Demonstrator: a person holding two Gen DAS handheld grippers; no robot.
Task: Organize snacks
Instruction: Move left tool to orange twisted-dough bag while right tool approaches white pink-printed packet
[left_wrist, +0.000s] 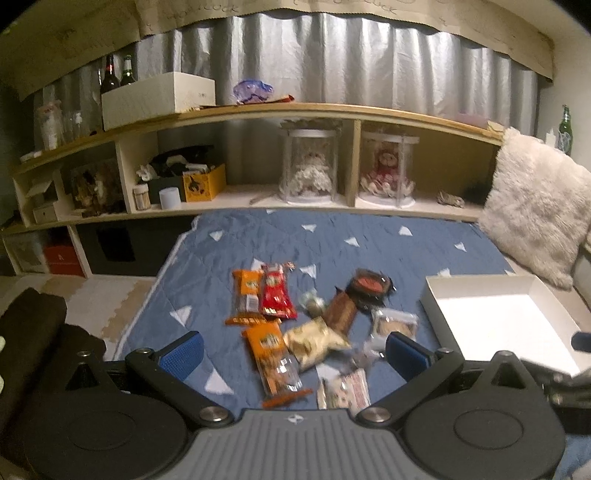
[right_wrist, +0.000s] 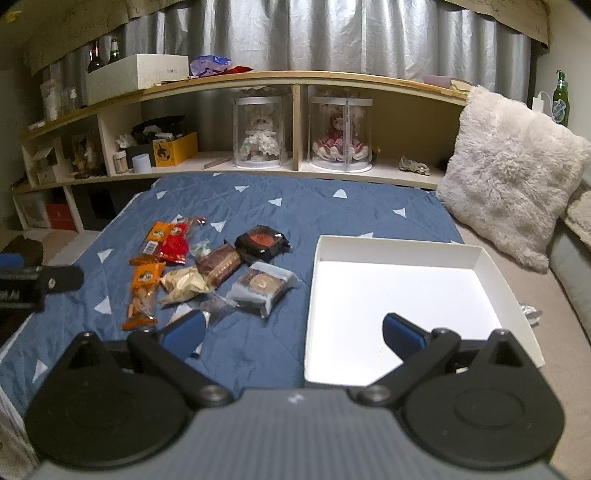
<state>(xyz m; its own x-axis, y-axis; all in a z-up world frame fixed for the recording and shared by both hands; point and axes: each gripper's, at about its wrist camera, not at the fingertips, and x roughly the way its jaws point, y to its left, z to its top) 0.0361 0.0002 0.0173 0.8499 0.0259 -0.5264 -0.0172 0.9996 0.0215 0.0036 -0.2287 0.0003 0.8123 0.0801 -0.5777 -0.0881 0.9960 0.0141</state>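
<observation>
A loose heap of snack packets (right_wrist: 207, 269) lies on a blue quilt (right_wrist: 332, 206) patterned with white triangles, just left of a shallow white tray (right_wrist: 491, 273) with nothing in it. In the heap, two orange packets (left_wrist: 273, 354) and a red packet (left_wrist: 277, 291) lie on the left side, with a pale crinkled bag (left_wrist: 314, 341), a brown wrapped bar (right_wrist: 219, 264), a black packet with a round red label (right_wrist: 262, 242) and a clear-wrapped cake (right_wrist: 264, 286) to their right (several smaller wrappers are too blurred to tell apart).

The left gripper (left_wrist: 295, 350) hovers over the near side of the heap, its blue-padded fingers spread wide and holding nothing. The right gripper (right_wrist: 291, 332) hangs above the tray's near left corner, likewise spread and free of any packet. A fluffy pale cushion (right_wrist: 509, 166) leans beyond the tray, and a wooden shelf (right_wrist: 295, 77) runs behind the quilt.
</observation>
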